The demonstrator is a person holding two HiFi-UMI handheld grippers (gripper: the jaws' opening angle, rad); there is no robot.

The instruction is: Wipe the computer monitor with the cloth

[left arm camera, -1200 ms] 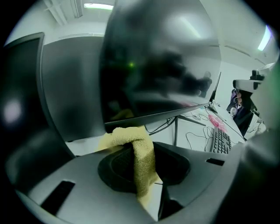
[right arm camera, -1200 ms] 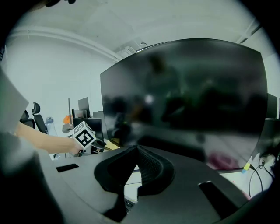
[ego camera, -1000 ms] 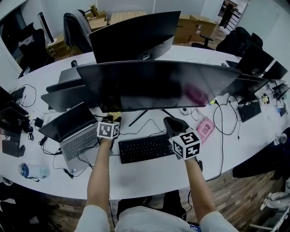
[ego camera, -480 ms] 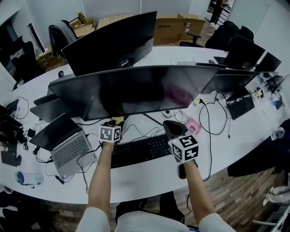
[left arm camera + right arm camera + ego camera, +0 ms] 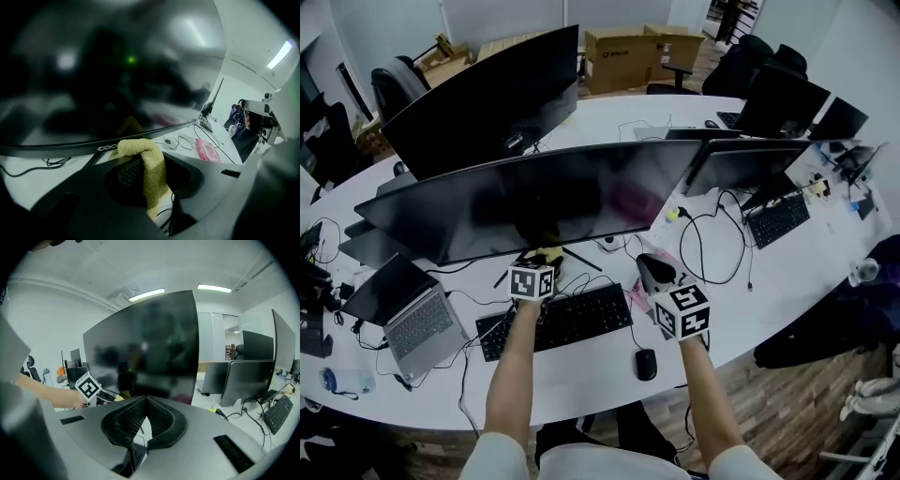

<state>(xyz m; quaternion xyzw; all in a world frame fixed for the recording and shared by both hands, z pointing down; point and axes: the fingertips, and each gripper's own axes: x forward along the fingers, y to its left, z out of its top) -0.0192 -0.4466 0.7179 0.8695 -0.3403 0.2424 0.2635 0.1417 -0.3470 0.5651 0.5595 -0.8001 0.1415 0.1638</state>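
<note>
A wide curved black monitor (image 5: 534, 197) stands on the white desk, its screen dark. My left gripper (image 5: 546, 258) is shut on a yellow cloth (image 5: 549, 254), just below the monitor's bottom edge near its stand. In the left gripper view the yellow cloth (image 5: 143, 161) is pinched between the jaws, right under the monitor (image 5: 108, 70) and its lower bezel. My right gripper (image 5: 654, 272) hovers to the right over the desk, shut with nothing in it. In the right gripper view the jaw tips meet at the right gripper (image 5: 146, 401), facing the monitor (image 5: 150, 343).
A black keyboard (image 5: 558, 321) and a mouse (image 5: 645, 364) lie in front of me. A pink object (image 5: 639, 295) sits beside the right gripper. A laptop (image 5: 398, 314) is at the left. Further monitors (image 5: 487, 98) stand behind and at right, with cables across the desk (image 5: 787, 281).
The view has swung, so the desk appears shifted left. Both grippers keep their places by the monitor's lower edge, the left still on the cloth.
</note>
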